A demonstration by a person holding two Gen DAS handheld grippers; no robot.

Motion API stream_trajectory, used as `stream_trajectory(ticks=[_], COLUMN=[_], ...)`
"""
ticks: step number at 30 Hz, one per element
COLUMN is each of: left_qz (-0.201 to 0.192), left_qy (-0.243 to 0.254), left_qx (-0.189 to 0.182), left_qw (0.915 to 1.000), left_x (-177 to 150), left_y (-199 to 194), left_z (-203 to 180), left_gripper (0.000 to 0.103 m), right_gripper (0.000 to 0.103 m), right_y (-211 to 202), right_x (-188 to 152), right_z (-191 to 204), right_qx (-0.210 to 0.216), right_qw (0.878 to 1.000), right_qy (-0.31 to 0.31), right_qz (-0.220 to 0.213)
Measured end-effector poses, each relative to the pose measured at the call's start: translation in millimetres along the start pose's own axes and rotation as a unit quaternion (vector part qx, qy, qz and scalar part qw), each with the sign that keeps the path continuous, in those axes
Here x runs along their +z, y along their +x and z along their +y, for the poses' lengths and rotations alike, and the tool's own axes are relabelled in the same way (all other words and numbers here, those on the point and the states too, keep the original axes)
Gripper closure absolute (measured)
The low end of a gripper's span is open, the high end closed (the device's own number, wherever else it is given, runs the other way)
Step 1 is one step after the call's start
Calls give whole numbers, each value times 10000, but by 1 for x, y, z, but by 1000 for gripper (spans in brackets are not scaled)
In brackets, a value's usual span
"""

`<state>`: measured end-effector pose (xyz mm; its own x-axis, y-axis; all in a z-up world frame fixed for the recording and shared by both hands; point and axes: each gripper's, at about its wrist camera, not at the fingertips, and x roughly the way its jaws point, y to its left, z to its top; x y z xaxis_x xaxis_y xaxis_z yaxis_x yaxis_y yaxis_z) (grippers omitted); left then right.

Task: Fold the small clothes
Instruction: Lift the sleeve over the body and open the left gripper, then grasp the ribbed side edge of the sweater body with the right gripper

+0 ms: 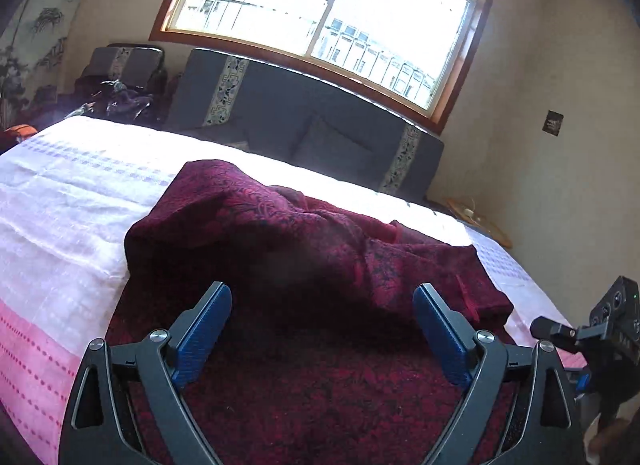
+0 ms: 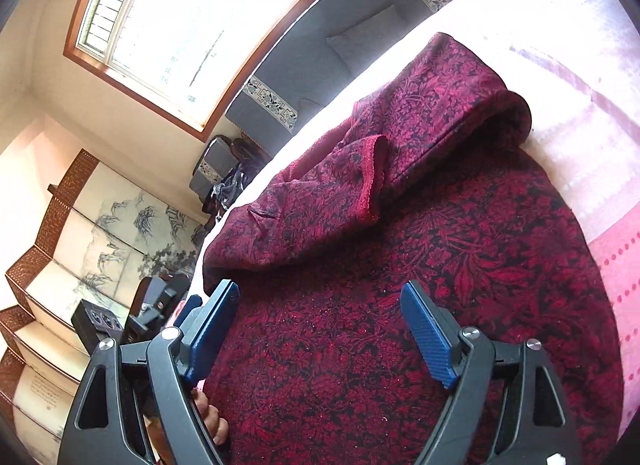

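On the bed point(image 1: 56, 217), atop a white sheet w/ pink edge, lies a dark red garment point(image 1: 304, 249) w/ black floral pattern. It sits roughly mid-bed, partly folded: far portion bunched & doubled over, near portion flat & spread toward the cameras. In right wrist view, a trimmed edge of the garment point(image 2: 400, 193) stands up as a fold near its middle, and a rolled cuff-like opening shows at far right.

L gripper point(image 1: 322, 325): jaws wide apart, blue pads clear on both sides, nothing pinched betw. them; flat red cloth lies below the gap. Whether tips touch the fabric — can't tell.

R gripper point(image 2: 320, 329): jaws also wide, blue pads spread, no cloth caught betw. them; the garment's flat part fills the view beneath. Fingers point(image 2: 210, 417) of a hand show low left of it in right wrist view, beside the left gripper point(image 2: 192, 313), seen there at the garment's left edge. In left wrist view, part of the right gripper's black body point(image 1: 600, 329) shows at far right, near the bed's pink edge.

Behind the bed: grey headboard point(image 1: 304, 121) w/ patterned strips, big window point(image 1: 320, 13) above it, v. bright. Folding screen point(image 2: 92, 225) w/ ink painting stands at room's side. Dark clutter sits next to the headboard; details too small to tell.
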<state>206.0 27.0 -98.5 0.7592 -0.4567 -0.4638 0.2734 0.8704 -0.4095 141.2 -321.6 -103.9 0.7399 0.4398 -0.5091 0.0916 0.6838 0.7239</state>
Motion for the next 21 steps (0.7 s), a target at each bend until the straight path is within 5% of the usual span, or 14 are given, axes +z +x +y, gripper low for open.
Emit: stream_trajectory(ticks=[2, 9, 15, 17, 19, 21], left_qz=[-80, 118, 223, 252, 257, 243], left_qy=[-368, -512, -617, -655, -712, -784], left_qx=[-257, -192, -182, -171, -153, -126], left_qw=[9990, 9984, 9977, 9974, 9970, 9965], left_x=[-4, -9, -3, 0, 2, 2], left_y=[-2, 7, 13, 15, 16, 16], left_z=[15, 23, 24, 25, 27, 28], left_gripper=[11, 11, 11, 11, 11, 11], right_gripper=[33, 42, 43, 50, 93, 93], right_y=[-1, 44, 81, 91, 98, 99], right_x=[18, 83, 80, 78, 77, 76], right_z=[9, 6, -9, -8, -7, -4], right_qx=[-169, -654, -705, -758, -824, -838], right_qw=[9996, 9957, 9931, 9922, 9909, 9912], right_qy=[-238, -257, -16, -39, -46, -130], right_qz=[65, 608, 938, 988, 1060, 1016])
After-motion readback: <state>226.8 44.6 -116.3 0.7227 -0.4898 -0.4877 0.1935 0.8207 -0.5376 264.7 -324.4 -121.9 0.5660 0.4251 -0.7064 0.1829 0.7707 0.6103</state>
